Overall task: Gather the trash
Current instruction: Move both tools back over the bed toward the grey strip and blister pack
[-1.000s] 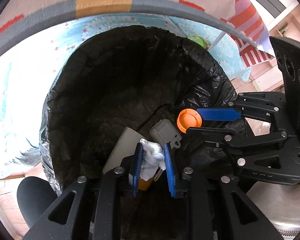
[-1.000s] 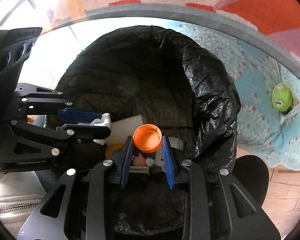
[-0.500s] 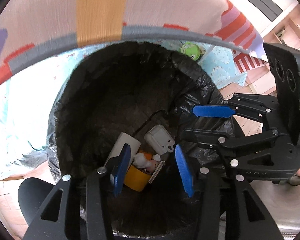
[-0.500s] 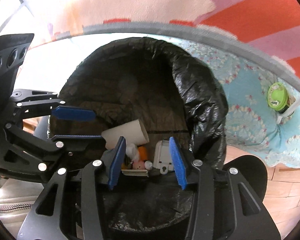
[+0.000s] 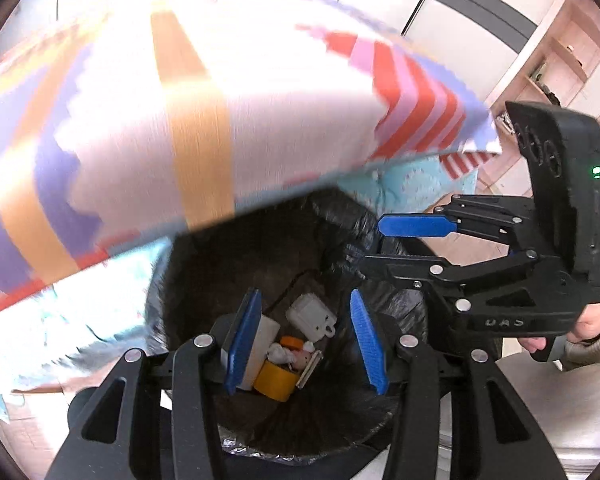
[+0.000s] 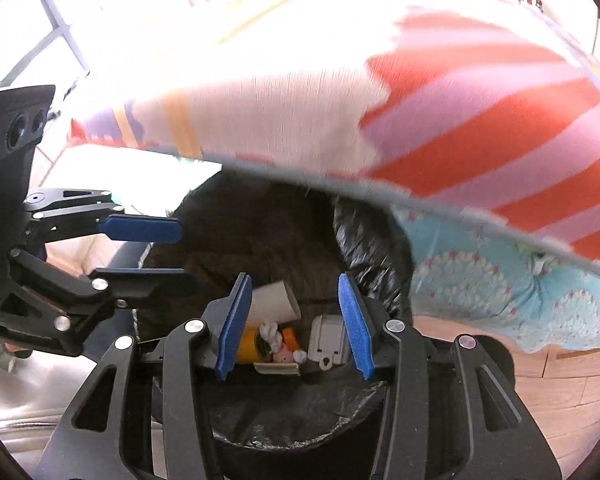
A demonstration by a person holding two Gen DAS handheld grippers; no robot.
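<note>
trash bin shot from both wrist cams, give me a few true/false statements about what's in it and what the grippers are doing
1. The left gripper is open and holds nothing. True.
2. The right gripper is shut on an orange cap. False: it is open and empty; an orange cap lies in the bin.
3. The trash bin is lined with a black bag. True.
4. The bin has no trash in it. False: a white case, a yellow tape roll and a paper cup lie at the bottom.
5. Both grippers are above the bin's opening. True.
</note>
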